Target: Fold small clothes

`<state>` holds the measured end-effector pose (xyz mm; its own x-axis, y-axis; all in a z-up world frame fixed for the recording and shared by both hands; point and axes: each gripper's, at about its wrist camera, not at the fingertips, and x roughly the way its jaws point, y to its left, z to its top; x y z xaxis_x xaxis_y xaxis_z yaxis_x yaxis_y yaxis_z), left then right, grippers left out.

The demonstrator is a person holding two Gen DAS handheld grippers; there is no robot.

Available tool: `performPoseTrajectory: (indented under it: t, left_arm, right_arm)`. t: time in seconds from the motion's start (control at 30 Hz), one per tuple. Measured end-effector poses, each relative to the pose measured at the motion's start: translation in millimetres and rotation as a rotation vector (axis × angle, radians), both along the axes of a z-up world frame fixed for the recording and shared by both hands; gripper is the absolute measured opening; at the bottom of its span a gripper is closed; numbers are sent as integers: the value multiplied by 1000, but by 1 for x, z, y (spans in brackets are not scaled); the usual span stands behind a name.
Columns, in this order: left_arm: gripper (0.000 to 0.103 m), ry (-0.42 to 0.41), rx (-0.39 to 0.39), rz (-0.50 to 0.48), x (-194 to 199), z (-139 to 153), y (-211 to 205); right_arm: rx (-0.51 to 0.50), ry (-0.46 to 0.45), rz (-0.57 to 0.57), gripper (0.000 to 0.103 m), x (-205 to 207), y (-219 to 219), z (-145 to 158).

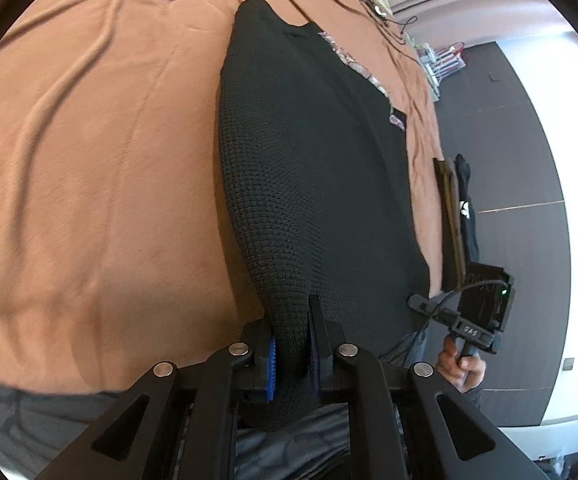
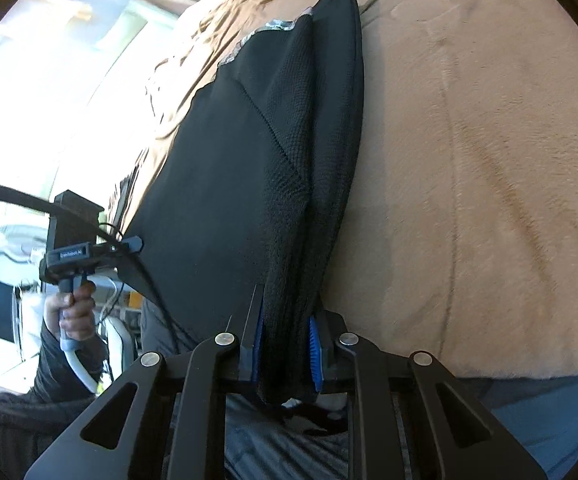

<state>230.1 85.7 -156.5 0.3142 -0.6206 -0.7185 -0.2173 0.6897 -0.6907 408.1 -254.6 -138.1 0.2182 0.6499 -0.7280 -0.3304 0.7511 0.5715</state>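
Right now the black knit garment lies stretched lengthwise over the brown blanket on the bed, its near edge lifted and gathered at two points, its far end resting on the blanket with a patterned trim showing along one side (the waffle-like weave is plain in both wrist views). At one near corner the left gripper has its jaws drawn narrow on a bunched fold of the fabric, blue pads pressing it from either side, and the cloth hangs down past the fingers. At the other near corner the right gripper is likewise closed narrow on a thick pinch of the same garment, its blue pads against the knit. Each wrist view catches the opposite tool off to the side: the person's right hand wraps the handle near the bed's edge, and the left hand grips its handle with a black cable arcing over it. Beyond the blanket's edge lies a dark floor, with bright window light behind
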Motion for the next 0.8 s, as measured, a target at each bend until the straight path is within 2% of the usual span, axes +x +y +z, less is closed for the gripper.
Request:
performPoseTrajectory:
  t: [0.03,0.1,0.13,0.17,0.2,0.23,0.27,0.4,0.6,0.8]
  left_arm:
    - [15,8,11,7,0,-1,2]
    - [19,27,36,25,4,-5,7]
    - [27,31,41,34,6,-7,10]
    - [34,26,46,46,10,-8,12]
    - [47,14,44,53,9,-9,15]
    - [54,4,45,60,11,-9,16]
    - [55,-2,51,69,16,-10,18]
    - [55,-19,56,92,33,-15,24]
    - [55,-35,34,123,61,-21,36]
    - [54,-46,29,140,88,-21,45]
  right_arm:
    - [0,0,7,18,2,0,0]
    - [4,-3,-1,34,10,0,1]
    - [13,-8,-14,47,13,-3,1]
    - [33,-13,-27,55,17,-8,3]
    - [52,-17,-41,57,21,-12,4]
    - [57,-22,-52,58,23,-15,6]
    - [53,-28,-63,58,27,-18,8]
    - [41,-35,-93,58,52,-23,6]
    - [91,-23,-118,58,88,-21,0]
    - [98,-20,-106,58,95,0,-9]
